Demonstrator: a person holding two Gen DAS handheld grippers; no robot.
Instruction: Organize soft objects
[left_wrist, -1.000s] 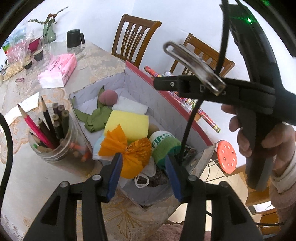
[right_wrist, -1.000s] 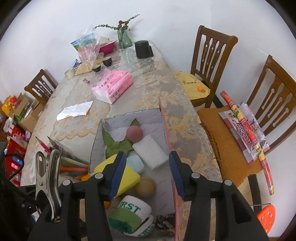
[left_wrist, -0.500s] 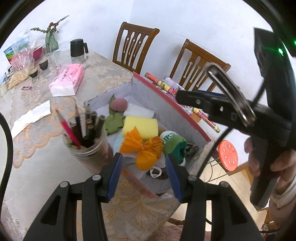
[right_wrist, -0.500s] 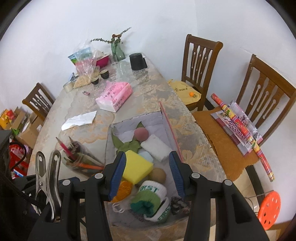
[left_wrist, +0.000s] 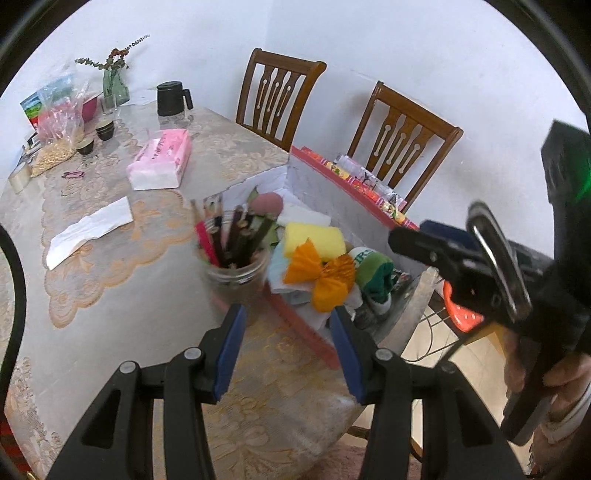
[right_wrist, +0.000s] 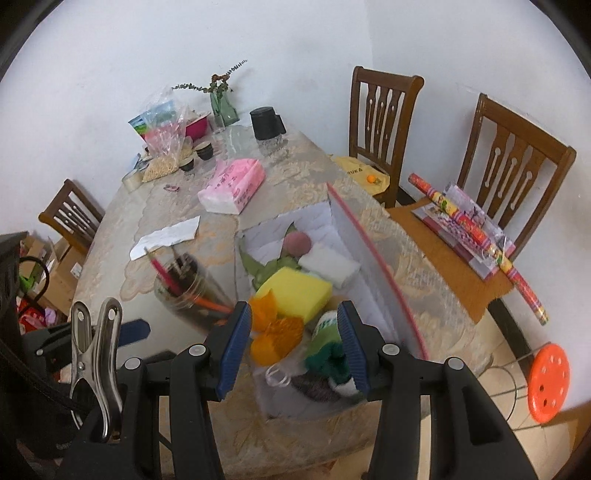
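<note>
Left gripper (left_wrist: 286, 345) hangs over the table edge, blue pads apart, nothing between them. Right gripper (right_wrist: 295, 347) likewise: pads spread, empty, poised above the near end of the box. At twelve o'clock from the right gripper sits the white cardboard box with red rim (right_wrist: 364, 243), packed with soft things: an orange crepe-paper bow (right_wrist: 275, 332) nearest, a green-and-white knitted sock roll (right_wrist: 327, 341) at its three o'clock, a yellow sponge block (right_wrist: 295, 291) behind, then a white foam pad (right_wrist: 328, 266) and a pink round puff (right_wrist: 296, 243) at the far end. At nine o'clock from the box stands a clear glass jar of coloured pencils (right_wrist: 181, 284). Farther, at eleven o'clock, lies a pink tissue pack (right_wrist: 232, 184) on the beige lace-patterned tablecloth (right_wrist: 295, 173).
</note>
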